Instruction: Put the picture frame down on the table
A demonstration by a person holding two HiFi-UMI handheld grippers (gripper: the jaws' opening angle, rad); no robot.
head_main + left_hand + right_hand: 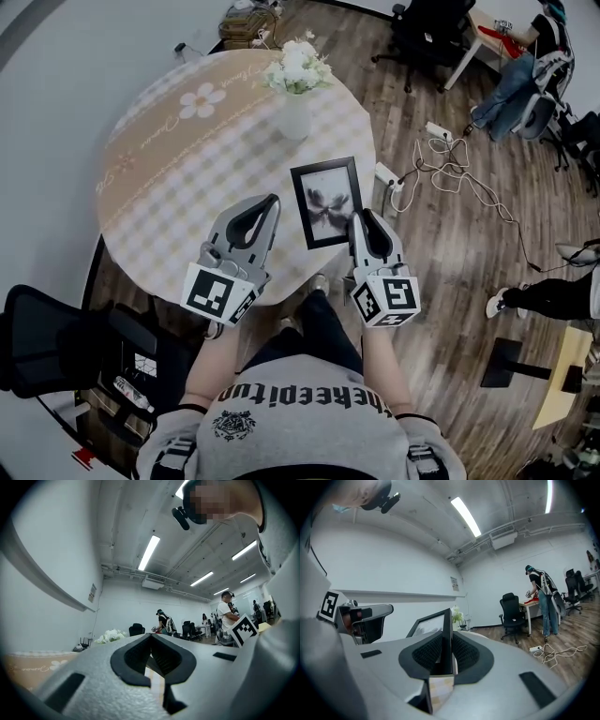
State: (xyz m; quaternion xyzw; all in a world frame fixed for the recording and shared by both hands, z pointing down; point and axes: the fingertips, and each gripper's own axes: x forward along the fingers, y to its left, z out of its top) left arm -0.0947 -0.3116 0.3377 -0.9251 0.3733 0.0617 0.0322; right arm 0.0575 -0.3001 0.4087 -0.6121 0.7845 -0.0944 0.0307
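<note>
Here, black-rimmed picture frame (326,202); monochrome print

Matt black picture frame (325,203), cloth table cover (187,169), grainy grey plastic right gripper (363,219), wood-plank floor (450,281).

I see the tabletop (178,178) in tan-and-cream checks, a white daisy (202,100) printed near its far edge. The picture frame (326,202) is black around a pale grey print with a dark blot. Vase (293,120) and flowers (298,66) are white. The left tool (273,200) and right tool (359,217) are grey with black-and-white markers.
</note>
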